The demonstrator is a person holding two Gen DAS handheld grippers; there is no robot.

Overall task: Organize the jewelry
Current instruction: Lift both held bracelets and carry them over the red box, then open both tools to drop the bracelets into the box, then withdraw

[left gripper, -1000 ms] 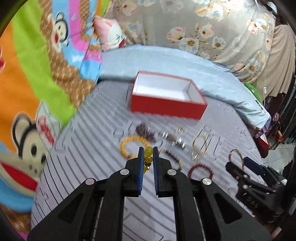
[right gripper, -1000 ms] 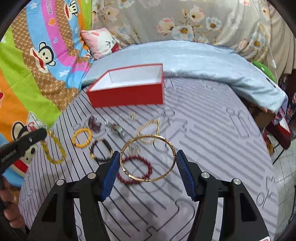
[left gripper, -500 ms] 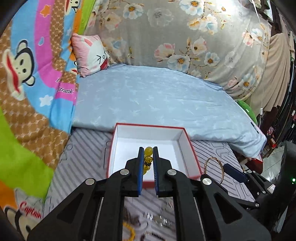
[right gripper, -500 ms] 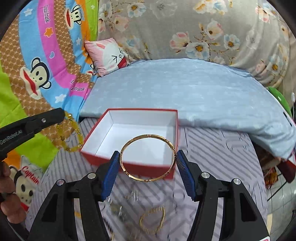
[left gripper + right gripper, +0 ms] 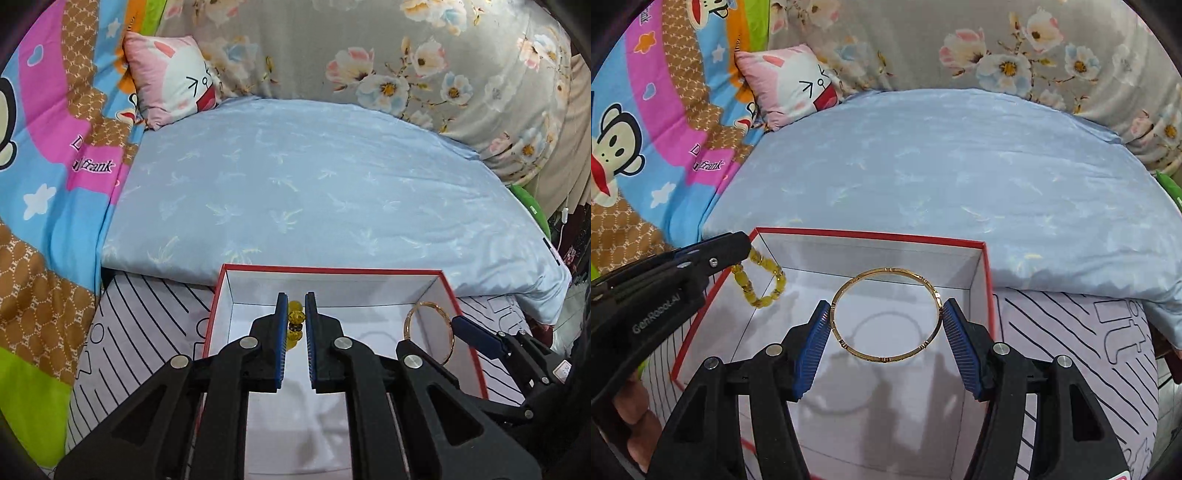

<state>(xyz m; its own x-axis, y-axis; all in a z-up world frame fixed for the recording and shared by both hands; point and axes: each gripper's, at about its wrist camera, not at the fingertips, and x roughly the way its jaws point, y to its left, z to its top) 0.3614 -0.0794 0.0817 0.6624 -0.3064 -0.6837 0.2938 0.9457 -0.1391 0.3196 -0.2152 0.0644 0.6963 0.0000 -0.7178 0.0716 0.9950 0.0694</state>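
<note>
**Two bracelets held over the red box: drop risks noted**

The gold bangle is held level above the white floor of the red box, near the box's right wall. It is clamped across its width by the right gripper, one blue pad on each side of the ring. The grip is made only at two small spots on a hard round rim, so the bangle could pivot or spring out if pressure is eased unevenly. If it is dropped from this height, a bounce or roll toward the right wall and over the rim is judged possible.

The yellow bead bracelet is pinched by the nearly closed left gripper and hangs as a loop just inside the box's left wall. Because the loop dangles close to that rim, it could be draped over the edge or dropped outside if released here. Beads could also be snagged on the ridged pads.

The two grippers are seen close together over the box; a knock between them is a further hazard. The box rests on a striped mat beside a blue quilt; it could be shoved if its wall is struck.
</note>
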